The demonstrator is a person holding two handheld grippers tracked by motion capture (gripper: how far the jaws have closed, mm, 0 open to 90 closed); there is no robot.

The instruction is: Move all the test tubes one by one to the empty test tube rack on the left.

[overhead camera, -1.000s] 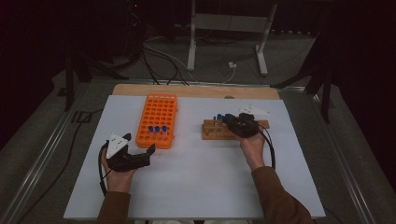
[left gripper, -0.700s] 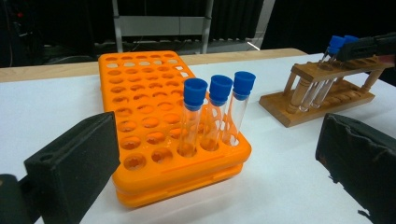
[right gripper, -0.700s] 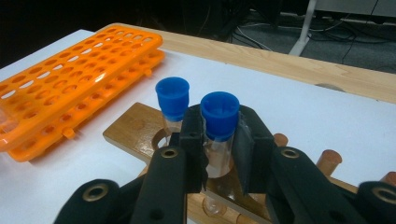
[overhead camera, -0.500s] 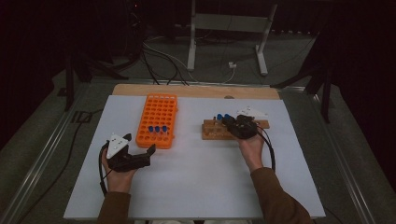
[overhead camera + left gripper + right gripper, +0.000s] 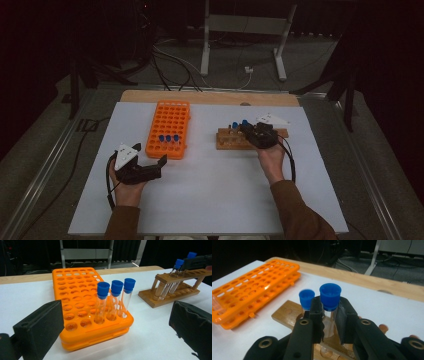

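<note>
The tube (image 5: 329, 312) with the blue cap stands in the wooden rack (image 5: 287, 315), and the right gripper (image 5: 329, 322) has its jaws closed against the glass just under the cap. A second capped tube (image 5: 306, 300) stands right beside it in the same rack, touching or nearly touching the left jaw.

To do this step well, I judge the pull should go straight up along the tube's own line, so the glass does not bind in the rack's hole or knock its neighbour. The grip should stay below the cap and not on it, since a cap may slip off. Only once the tube's foot is free of the rack should it swing toward the orange rack (image 5: 249, 287).

The left gripper (image 5: 150, 170) rests on the worktop (image 5: 215, 190) in front of the orange rack, jaws wide apart and holding nothing.

The right gripper view gives the close contact of the jaws on the glass. The left gripper view gives what that one lacks: three tubes (image 5: 113, 301) already seated in the orange rack's near row, with free holes beside them, and the wooden rack side-on with its two tubes leaning a little. The high view sets the wooden rack to the right of the orange one, a bare strip of worktop between.
</note>
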